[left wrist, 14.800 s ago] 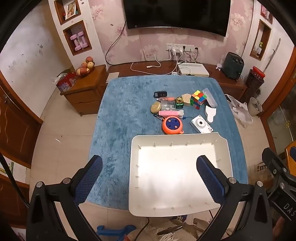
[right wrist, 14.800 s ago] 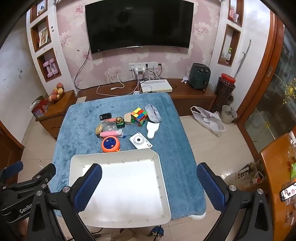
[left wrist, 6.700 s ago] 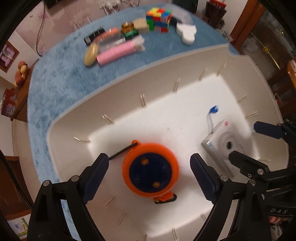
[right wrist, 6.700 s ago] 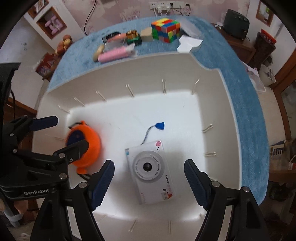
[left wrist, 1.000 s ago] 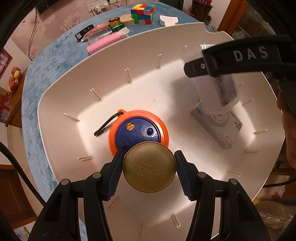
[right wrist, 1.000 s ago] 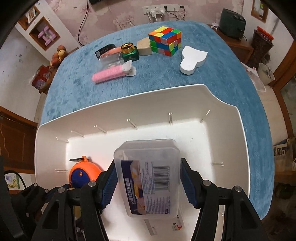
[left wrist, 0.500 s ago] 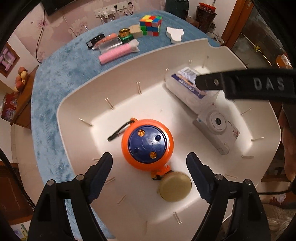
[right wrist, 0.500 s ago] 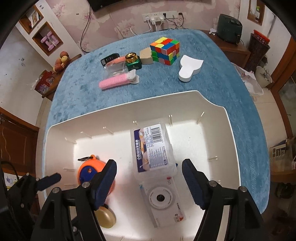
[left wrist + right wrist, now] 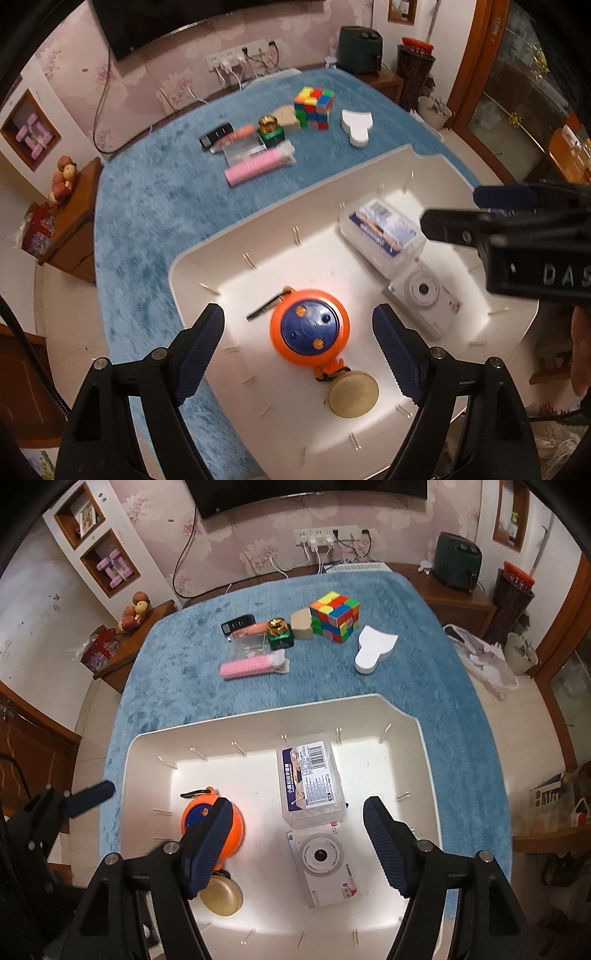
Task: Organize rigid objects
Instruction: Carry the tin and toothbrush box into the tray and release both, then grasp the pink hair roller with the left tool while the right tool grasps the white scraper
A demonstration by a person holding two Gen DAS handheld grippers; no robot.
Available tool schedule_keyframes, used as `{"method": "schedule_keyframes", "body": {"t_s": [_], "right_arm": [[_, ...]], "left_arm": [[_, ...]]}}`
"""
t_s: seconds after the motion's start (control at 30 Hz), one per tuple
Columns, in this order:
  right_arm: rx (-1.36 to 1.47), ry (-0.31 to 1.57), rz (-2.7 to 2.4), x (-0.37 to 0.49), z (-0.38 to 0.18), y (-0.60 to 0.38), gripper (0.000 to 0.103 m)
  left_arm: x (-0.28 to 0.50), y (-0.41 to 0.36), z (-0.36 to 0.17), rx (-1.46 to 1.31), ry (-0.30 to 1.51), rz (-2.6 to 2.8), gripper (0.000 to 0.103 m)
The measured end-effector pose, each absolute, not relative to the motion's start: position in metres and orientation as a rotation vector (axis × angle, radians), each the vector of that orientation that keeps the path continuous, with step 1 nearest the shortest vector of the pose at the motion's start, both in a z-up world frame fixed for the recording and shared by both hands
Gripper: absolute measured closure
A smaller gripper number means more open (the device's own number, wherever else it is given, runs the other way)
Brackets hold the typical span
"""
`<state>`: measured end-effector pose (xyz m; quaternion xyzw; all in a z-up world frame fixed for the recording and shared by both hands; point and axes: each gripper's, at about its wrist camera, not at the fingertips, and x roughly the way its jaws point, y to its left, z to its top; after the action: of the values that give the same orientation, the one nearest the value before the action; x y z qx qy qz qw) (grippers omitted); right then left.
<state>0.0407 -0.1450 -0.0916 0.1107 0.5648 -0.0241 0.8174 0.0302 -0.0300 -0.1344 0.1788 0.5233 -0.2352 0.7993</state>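
Both claws hang above the white bin (image 9: 428, 760), pointing steeply down, jaws spread, nothing between the pads. Left claw (image 9: 298, 351): released, jaws just opened; the orange round reel (image 9: 309, 327) sits directly under the gap, and the gold round compact (image 9: 353, 394) lies on the bin floor just below it, closer to the right pad, touching the reel's orange clip. Right claw (image 9: 295, 843): released too, jaws just opened; the clear plastic box (image 9: 312, 783) with a barcode label lies just ahead of the gap, and the white camera (image 9: 325, 864) sits lens up between the pads, its top edge tucked under or against the box, can't tell which. From the right claw's view the reel (image 9: 207, 821) is partly behind the left pad and the compact (image 9: 221, 897) sits beside that pad's base.

Well beyond both claws, on the blue tabletop (image 9: 177, 672): pink comb-like item (image 9: 253, 667), clear small case (image 9: 249, 642), black remote-like item (image 9: 238, 623), green jar with gold lid (image 9: 279, 633), beige block (image 9: 302, 624), colour cube (image 9: 335, 616), white heart-shaped box (image 9: 375, 648). The left view is blurred on the far items.
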Motion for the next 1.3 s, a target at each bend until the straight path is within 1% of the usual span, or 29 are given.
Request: {"method": "schedule_keyframes", "body": {"t_s": [0.47,0.77,0.97,1.3], "right_arm": [[0.190,1.131,-0.019,0.047,-0.057,-0.161,0.029],[0.217,1.094,-0.003,0.080,-0.053,-0.197,0.029],[0.241,1.133,-0.057,0.126,-0.076,-0.231,0.029],[0.433,1.287,-0.155,0.214,-0.151,-0.281,0.029]], "left_arm": [[0.058,-0.021,-0.080,0.294,1.011,-0.398,0.018],[0.097,-0.033,-0.069,0.298,0.982,-0.326,0.018],[0.135,-0.057,-0.087,0.384,0.979,-0.368,0.018],[0.195,-0.101,-0.158,0.590,1.094,-0.539,0.018]]}}
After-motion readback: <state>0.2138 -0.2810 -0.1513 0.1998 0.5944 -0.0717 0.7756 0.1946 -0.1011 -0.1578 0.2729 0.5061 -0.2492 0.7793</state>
